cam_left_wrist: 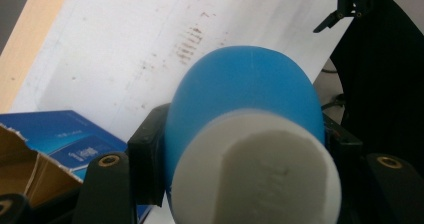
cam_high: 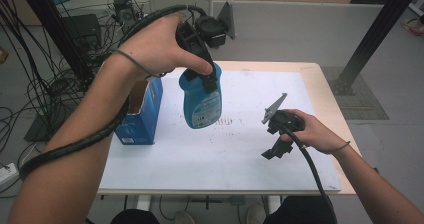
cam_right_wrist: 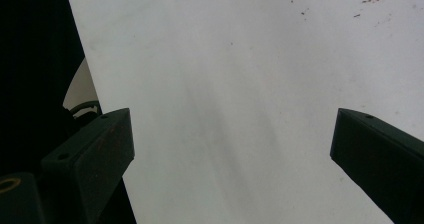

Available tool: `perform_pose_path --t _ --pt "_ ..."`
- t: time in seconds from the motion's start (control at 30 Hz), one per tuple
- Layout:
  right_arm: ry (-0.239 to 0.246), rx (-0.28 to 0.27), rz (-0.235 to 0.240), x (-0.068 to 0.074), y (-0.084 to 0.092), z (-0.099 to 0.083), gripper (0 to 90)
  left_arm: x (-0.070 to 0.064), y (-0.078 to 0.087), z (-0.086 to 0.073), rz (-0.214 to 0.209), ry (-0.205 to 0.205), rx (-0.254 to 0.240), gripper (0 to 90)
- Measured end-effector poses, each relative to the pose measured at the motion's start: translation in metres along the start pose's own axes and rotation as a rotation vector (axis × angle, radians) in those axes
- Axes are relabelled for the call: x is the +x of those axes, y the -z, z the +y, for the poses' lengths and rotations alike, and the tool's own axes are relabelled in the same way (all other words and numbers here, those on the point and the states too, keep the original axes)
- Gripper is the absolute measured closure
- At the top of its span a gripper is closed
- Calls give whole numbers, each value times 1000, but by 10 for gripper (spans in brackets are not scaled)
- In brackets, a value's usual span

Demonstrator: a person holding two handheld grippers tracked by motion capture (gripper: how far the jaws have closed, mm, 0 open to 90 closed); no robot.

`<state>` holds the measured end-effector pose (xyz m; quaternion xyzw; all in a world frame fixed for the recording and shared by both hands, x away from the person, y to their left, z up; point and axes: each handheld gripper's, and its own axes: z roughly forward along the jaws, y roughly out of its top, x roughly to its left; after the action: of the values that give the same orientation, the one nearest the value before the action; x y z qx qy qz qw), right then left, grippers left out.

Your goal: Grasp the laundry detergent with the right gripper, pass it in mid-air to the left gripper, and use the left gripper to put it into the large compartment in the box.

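A blue plastic bottle [cam_high: 201,101] with a white cap [cam_left_wrist: 255,174] hangs in the air over the white sheet [cam_high: 225,154]. My left gripper [cam_high: 207,76] is shut on its upper part, just below the cap, and the body points down at the table. In the left gripper view the bottle [cam_left_wrist: 240,84] sits between both black jaws. My right gripper [cam_high: 276,151] is low over the right part of the sheet, a hand around it. In its own view the right gripper [cam_right_wrist: 232,129] is open, with bare sheet [cam_right_wrist: 250,59] between the jaws.
An open blue carton [cam_high: 142,111] stands on the left part of the table, just left of the hanging bottle; it lies below the left jaw as the carton [cam_left_wrist: 65,144]. Faint dark smudges mark the sheet's middle. Cables and black frame posts surround the table.
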<state>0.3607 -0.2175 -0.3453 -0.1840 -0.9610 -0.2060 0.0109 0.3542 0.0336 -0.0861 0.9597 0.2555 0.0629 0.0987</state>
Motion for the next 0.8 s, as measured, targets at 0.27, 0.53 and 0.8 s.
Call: perform_pose_path --t 0.27,0.53,0.8 --pt "-2 -5 3 -1 0 -1 32 33 15 -13 38 143 -12 376" --pt "0 -8 13 -1 -1 0 33 64 22 -28 89 290 -9 376" --pt "-3 -5 12 -2 -3 1 33 91 25 -43 143 425 -4 376"
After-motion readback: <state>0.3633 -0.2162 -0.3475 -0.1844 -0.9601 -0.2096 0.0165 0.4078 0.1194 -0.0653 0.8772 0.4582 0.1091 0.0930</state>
